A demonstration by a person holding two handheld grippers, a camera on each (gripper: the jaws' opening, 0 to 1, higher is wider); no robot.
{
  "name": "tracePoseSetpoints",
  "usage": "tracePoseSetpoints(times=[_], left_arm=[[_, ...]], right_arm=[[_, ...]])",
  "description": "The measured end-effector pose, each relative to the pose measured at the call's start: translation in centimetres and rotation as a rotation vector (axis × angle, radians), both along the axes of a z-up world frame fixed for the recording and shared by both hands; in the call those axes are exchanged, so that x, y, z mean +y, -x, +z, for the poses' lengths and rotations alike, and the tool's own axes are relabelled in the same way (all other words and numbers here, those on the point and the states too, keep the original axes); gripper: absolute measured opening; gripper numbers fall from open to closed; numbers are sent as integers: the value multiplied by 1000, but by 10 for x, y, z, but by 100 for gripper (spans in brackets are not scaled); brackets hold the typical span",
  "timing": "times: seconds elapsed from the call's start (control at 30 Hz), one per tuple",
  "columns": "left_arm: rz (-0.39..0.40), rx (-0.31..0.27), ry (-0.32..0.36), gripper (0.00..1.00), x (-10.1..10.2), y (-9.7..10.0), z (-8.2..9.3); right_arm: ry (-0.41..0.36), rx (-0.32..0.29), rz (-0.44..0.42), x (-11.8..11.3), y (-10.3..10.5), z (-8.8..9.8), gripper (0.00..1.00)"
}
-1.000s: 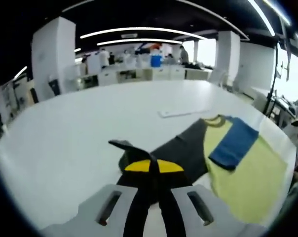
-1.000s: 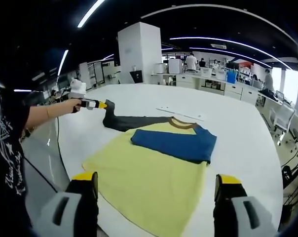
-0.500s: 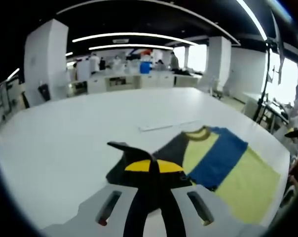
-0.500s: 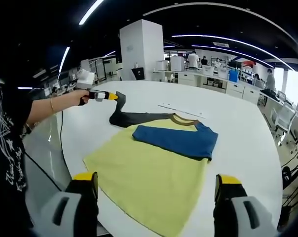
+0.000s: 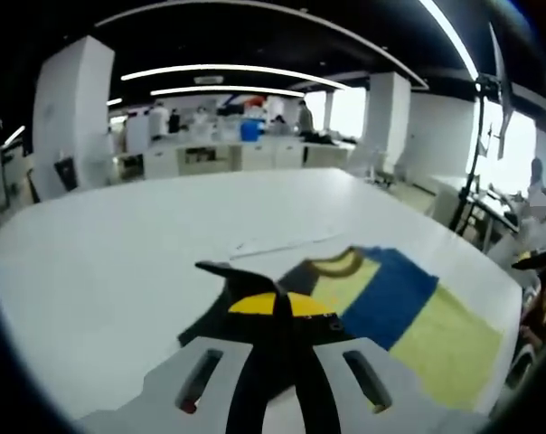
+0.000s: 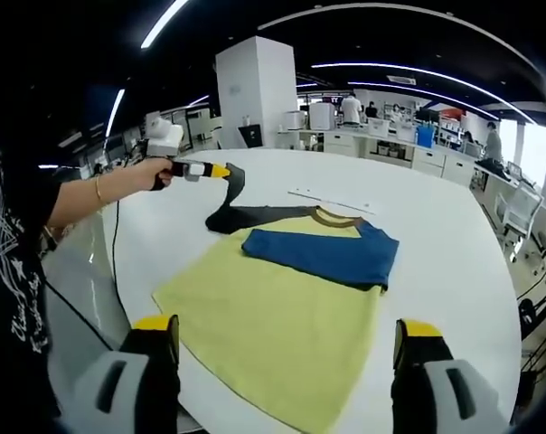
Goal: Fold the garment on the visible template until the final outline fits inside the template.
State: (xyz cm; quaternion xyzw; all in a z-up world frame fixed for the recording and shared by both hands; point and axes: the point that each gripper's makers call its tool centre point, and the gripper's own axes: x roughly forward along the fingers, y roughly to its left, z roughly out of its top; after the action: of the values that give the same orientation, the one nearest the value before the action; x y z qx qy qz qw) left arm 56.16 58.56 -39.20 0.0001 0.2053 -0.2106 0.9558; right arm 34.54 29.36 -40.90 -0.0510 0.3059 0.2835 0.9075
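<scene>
A: Which step is in hand?

B: The second sleeve fold. The left claw (image 6: 221, 170) pinches the dark sleeve (image 6: 232, 194) and lifts it off the white desk (image 6: 436, 244). The right claw (image 6: 287, 348) gapes, gripping nothing, with the yellow shirt (image 6: 264, 334) flat just ahead of it.

A: And next?

B: Probably carrying the sleeve across, onto the blue sleeve (image 6: 323, 255). I can't make out the template.

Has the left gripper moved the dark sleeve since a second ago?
Yes. In the right gripper view the left gripper, shut on the dark sleeve, has lifted it up and inward toward the shirt collar.
</scene>
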Motion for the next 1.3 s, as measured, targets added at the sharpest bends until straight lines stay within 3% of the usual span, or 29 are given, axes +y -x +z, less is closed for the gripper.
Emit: tracePoseSetpoints(times=[0.87, 1.3], left_arm=[[-106, -63, 83, 0, -79, -21, 42], [-170, -59, 130, 0, -128, -25, 44]], right_arm=[[13, 19, 15, 4, -1, -5, 99], [12, 28, 7, 3, 0, -7, 99]])
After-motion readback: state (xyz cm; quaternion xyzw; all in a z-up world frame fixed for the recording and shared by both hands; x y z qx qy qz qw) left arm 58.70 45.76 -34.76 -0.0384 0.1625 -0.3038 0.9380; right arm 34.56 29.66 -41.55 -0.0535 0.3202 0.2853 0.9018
